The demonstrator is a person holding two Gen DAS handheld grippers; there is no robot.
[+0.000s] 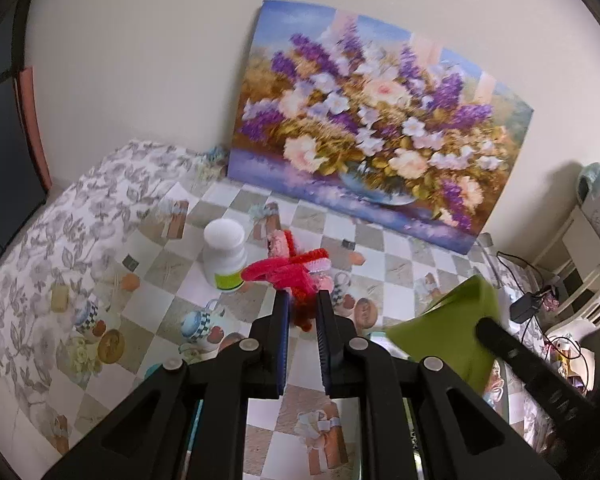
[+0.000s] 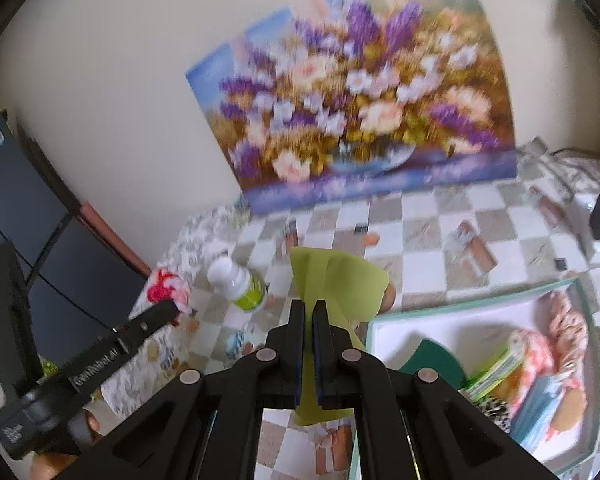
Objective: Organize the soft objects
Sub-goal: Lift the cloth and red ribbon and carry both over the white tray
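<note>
In the left wrist view, a grey leaf-patterned cloth (image 1: pixel 60 232) covers the lower left of the frame, beside a checkered tablecloth printed with cups and gift boxes (image 1: pixel 384 256). Left of centre on that tablecloth stands a white plastic bottle with a lime-green label (image 1: pixel 225 256), upright. Just right of it, at centre, the left gripper (image 1: pixel 302 300) has its two black fingers clamped on a bundle of fuzzy red and pink pipe cleaners (image 1: pixel 290 270), held at the fingertips above the table, with a red tail hanging down between the fingers. Above, a canvas painting of purple and white flowers (image 1: pixel 380 120) leans against the cream wall. At lower right, a sheet of lime-green felt (image 1: pixel 456 320) is in the grip of a black finger that enters from the right edge.

In the right wrist view, the left gripper reaches in from the lower left with the pipe cleaners at its tip in the left middle of the frame. At centre, the right gripper (image 2: pixel 308 312) has its fingers pressed together on the green felt sheet, which stands up above the fingertips and hangs below them. At lower right lies a shallow white box with a teal rim (image 2: pixel 440 308), holding a dark green felt piece (image 2: pixel 436 364) and pink and blue soft fabrics (image 2: pixel 548 368).
</note>
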